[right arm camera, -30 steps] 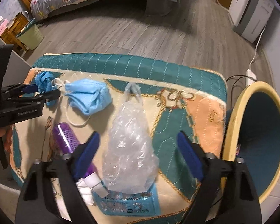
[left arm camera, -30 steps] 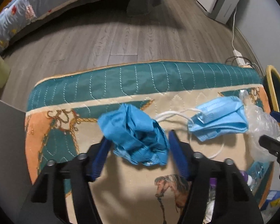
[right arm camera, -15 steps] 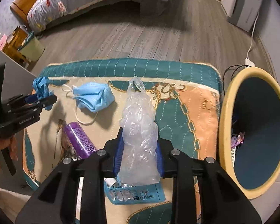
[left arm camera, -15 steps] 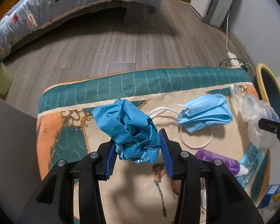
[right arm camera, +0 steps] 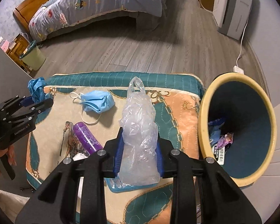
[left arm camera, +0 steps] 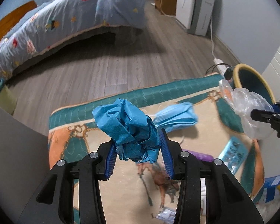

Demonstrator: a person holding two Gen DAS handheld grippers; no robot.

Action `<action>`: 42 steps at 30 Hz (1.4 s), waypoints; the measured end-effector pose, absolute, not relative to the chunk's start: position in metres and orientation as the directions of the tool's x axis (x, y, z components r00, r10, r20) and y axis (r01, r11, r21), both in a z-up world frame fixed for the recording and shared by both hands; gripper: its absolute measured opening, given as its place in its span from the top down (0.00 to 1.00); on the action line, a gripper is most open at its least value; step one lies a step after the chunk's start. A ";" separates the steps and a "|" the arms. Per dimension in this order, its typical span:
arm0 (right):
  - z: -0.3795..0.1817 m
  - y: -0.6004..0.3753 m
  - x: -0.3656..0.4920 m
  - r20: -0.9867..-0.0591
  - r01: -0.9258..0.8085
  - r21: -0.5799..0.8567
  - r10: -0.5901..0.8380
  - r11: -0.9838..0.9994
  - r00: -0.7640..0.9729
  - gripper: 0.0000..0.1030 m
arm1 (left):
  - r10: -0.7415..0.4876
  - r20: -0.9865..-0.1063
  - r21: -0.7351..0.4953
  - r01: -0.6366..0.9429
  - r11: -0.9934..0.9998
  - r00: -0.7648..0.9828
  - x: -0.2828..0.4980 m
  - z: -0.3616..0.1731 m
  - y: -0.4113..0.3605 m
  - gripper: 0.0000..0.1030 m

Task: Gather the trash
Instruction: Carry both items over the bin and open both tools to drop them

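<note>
- Left wrist view: your left gripper [left arm camera: 138, 149] has its blue pads pressed on a crumpled blue paper wad [left arm camera: 128, 128], jaws partly closed around it, held above the patterned mat [left arm camera: 121, 186]. A blue face mask [left arm camera: 177, 117] lies on the mat beyond. At the far right, your right gripper [left arm camera: 259, 113] clamps a clear plastic bag [left arm camera: 250, 110], with the yellow-rimmed bin [left arm camera: 252, 71] just behind it.
- Right wrist view: your right gripper [right arm camera: 140, 153] pinches the clear plastic bag [right arm camera: 140, 130], jaws narrowed onto it. The bin [right arm camera: 203, 112] stands beside the mat's right edge; wrappers [right arm camera: 222, 141] lie inside. A purple bottle [right arm camera: 87, 138] and the mask [right arm camera: 97, 101] rest on the mat [right arm camera: 181, 115]. Your left gripper [right arm camera: 37, 100] holds the blue wad [right arm camera: 36, 89] at the left.
</note>
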State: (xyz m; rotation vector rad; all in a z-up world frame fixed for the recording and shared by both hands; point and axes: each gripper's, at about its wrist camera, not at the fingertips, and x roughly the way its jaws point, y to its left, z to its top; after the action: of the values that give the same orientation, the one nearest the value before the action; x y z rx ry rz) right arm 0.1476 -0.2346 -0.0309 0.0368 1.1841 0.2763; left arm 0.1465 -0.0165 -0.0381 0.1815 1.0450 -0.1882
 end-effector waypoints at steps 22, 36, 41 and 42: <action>-0.009 -0.343 0.137 -0.878 0.008 0.180 0.157 0.984 0.453 0.72 | -0.232 -0.822 0.031 0.448 0.894 0.520 0.127 -0.011 -0.118 0.57; -0.037 -0.449 0.134 -0.877 0.291 0.285 0.127 0.913 0.463 0.72 | -0.302 -0.848 0.042 0.624 0.781 0.435 0.096 -0.037 -0.194 0.57; -0.053 -0.473 0.131 -0.892 0.370 0.289 0.109 0.883 0.438 0.72 | -0.310 -0.855 0.043 0.651 0.758 0.417 0.091 -0.044 -0.222 0.57; -0.054 -0.474 0.131 -0.894 0.371 0.288 0.109 0.883 0.435 0.72 | -0.316 -0.854 0.038 0.654 0.755 0.414 0.091 -0.044 -0.228 0.57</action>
State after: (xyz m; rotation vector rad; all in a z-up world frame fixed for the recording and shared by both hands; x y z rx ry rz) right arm 0.1307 -0.4744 -0.0542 0.4876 1.1200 -0.1716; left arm 0.0912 -0.2283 -0.0442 0.3973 0.9650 -0.6303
